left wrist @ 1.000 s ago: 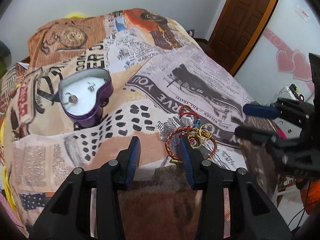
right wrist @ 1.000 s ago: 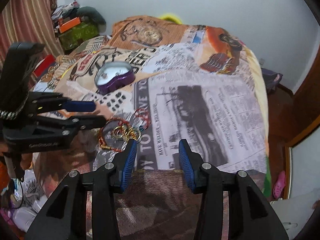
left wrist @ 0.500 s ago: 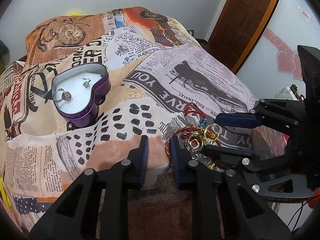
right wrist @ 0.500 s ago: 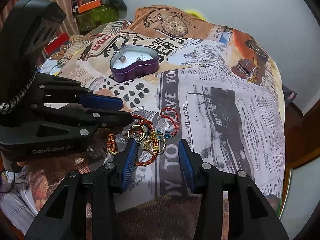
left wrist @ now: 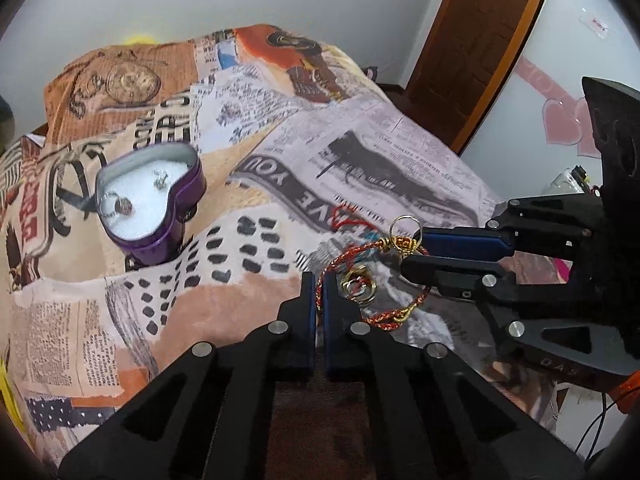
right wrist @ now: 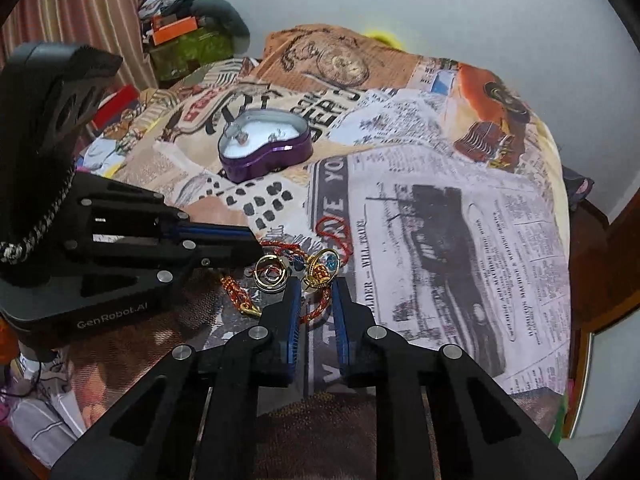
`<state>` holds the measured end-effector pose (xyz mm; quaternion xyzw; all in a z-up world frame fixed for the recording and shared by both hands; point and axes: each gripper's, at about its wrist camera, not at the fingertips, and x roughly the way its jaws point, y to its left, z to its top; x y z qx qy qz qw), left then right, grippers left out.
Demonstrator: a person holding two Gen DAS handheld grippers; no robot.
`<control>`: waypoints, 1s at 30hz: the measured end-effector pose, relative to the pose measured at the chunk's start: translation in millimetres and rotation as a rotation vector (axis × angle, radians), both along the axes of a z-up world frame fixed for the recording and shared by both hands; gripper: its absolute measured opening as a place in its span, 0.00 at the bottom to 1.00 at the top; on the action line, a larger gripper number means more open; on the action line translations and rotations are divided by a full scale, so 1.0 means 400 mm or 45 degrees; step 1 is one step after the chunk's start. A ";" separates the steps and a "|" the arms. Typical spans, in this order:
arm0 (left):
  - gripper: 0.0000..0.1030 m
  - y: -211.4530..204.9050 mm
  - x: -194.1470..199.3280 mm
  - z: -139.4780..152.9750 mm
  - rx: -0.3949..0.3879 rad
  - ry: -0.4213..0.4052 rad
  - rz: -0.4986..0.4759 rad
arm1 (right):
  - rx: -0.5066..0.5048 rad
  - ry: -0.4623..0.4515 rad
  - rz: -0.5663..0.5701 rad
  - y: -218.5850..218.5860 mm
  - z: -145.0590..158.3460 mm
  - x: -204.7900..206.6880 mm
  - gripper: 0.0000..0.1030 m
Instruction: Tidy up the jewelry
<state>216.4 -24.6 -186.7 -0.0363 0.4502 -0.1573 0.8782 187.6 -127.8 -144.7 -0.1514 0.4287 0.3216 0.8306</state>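
A red-and-gold braided bracelet (left wrist: 348, 256) lies in a tangle with gold rings (left wrist: 358, 286) on the newspaper-print bedspread (left wrist: 384, 168). My left gripper (left wrist: 319, 282) is shut on the bracelet's left side. My right gripper (right wrist: 314, 288) is narrowed around a gold beaded ring (right wrist: 320, 270) and the bracelet's (right wrist: 320, 306) right side, its pads close on them. A purple heart-shaped tin (left wrist: 150, 200), open with a white lining, holds a ring and small earrings at the left. The tin shows in the right wrist view (right wrist: 264, 146) too.
A thin red cord bracelet (left wrist: 350, 218) lies just beyond the tangle. A wooden door (left wrist: 476, 44) stands at the right. Clutter and a curtain (right wrist: 92, 20) sit past the bed's far left corner. The bed edge drops off close below both grippers.
My left gripper has closed from wide open onto the bracelet. My right gripper has moved in from the right and narrowed around the beaded ring; the tangle has lifted and shifted slightly.
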 end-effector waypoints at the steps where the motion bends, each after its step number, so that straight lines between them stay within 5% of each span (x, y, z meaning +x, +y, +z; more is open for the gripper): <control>1: 0.01 -0.003 -0.004 0.010 0.005 -0.016 0.001 | 0.006 -0.005 -0.003 -0.003 0.006 -0.002 0.13; 14: 0.01 0.022 -0.059 0.120 0.011 -0.151 0.044 | 0.061 -0.012 -0.080 -0.066 0.047 -0.011 0.09; 18: 0.01 0.046 -0.077 0.122 0.006 -0.151 0.066 | 0.030 0.013 -0.070 -0.059 0.034 -0.017 0.10; 22: 0.01 0.073 -0.092 0.113 -0.013 -0.139 0.086 | -0.002 0.048 -0.036 -0.030 0.012 -0.019 0.25; 30: 0.01 0.109 -0.105 0.049 -0.008 -0.059 0.101 | -0.063 0.065 -0.020 0.022 -0.032 0.008 0.25</control>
